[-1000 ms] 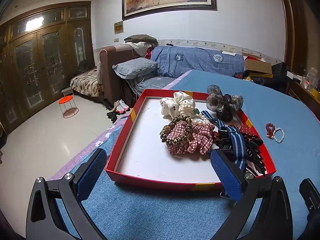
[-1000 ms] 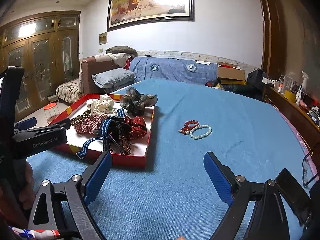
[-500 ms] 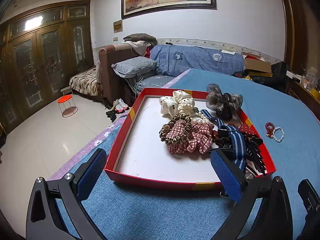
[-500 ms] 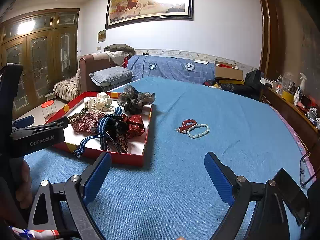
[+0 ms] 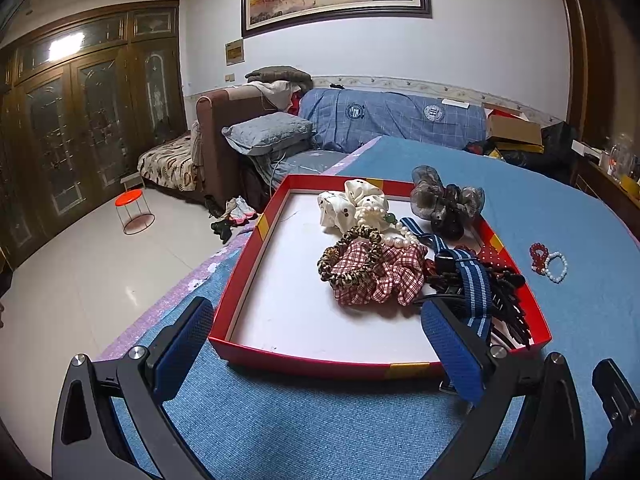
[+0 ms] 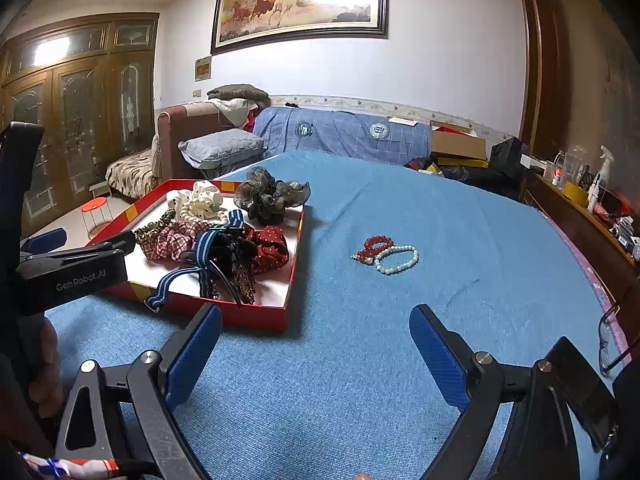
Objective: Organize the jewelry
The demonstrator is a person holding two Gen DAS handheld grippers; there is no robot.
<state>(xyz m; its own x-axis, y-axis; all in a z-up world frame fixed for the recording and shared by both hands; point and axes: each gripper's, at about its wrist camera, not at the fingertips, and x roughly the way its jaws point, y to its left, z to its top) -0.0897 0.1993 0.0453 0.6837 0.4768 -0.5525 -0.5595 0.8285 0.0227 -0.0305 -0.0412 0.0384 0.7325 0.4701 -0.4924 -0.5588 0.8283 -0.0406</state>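
Nearest the cameras, the left tongs (image 5: pixel 320 344) hang wide open and hold nothing, their blue pads straddling the near wall of the red tray (image 5: pixel 316 362); the right tongs (image 6: pixel 316 354) gape just as wide and empty over the bare blue worktop (image 6: pixel 400 320) to the tray's right. Inside the tray, on its right half, lie a plaid scrunchie (image 5: pixel 376 274) with a leopard-print band (image 5: pixel 348 256) resting on it, a blue striped strap (image 5: pixel 472 284) draped over dark clips, and a red dotted scrunchie (image 6: pixel 272 248). Farther back sit a cream scrunchie (image 5: pixel 352 204) with a pearl strand, and a grey gauze scrunchie (image 5: pixel 444 200) at the far right corner. Outside the tray, on the worktop, a red bead bracelet (image 6: pixel 374 246) touches a white bead bracelet (image 6: pixel 398 260).
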